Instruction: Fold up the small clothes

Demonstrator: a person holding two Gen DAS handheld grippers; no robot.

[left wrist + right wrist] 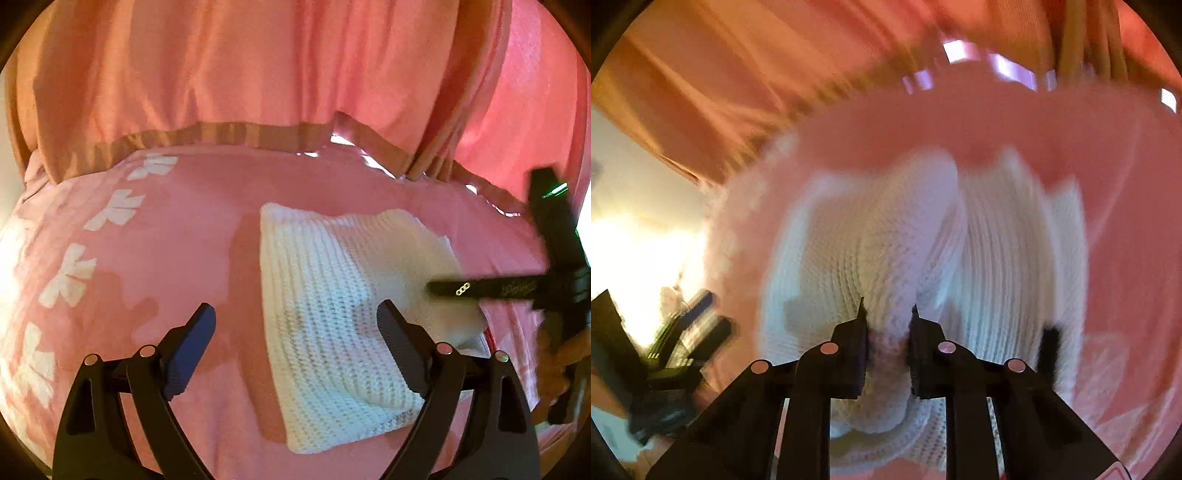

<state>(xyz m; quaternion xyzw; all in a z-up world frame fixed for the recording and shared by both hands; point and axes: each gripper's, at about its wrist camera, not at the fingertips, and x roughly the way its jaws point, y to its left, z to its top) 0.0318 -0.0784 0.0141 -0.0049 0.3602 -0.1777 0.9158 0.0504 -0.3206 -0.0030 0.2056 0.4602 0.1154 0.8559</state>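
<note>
Right now I'm mid-fold on the white knit garment (325,314), which lies on the pink bedspread (166,258) of a bed, already doubled into a rough rectangle. My left tool (295,325) stands wide with nothing between its jaws, one finger hovering over the knit, the other over bare pink cloth. My right tool (886,332) is narrowed onto a bunched ridge of the knit, pinching it. I judge the next move calls for carrying that pinched edge across and laying it flat, with the left tool ready to pin or smooth. The left wrist view gives me the garment's whole outline and the right tool coming in from the side; the blurred right wrist view alone shows the pinch itself.
</note>
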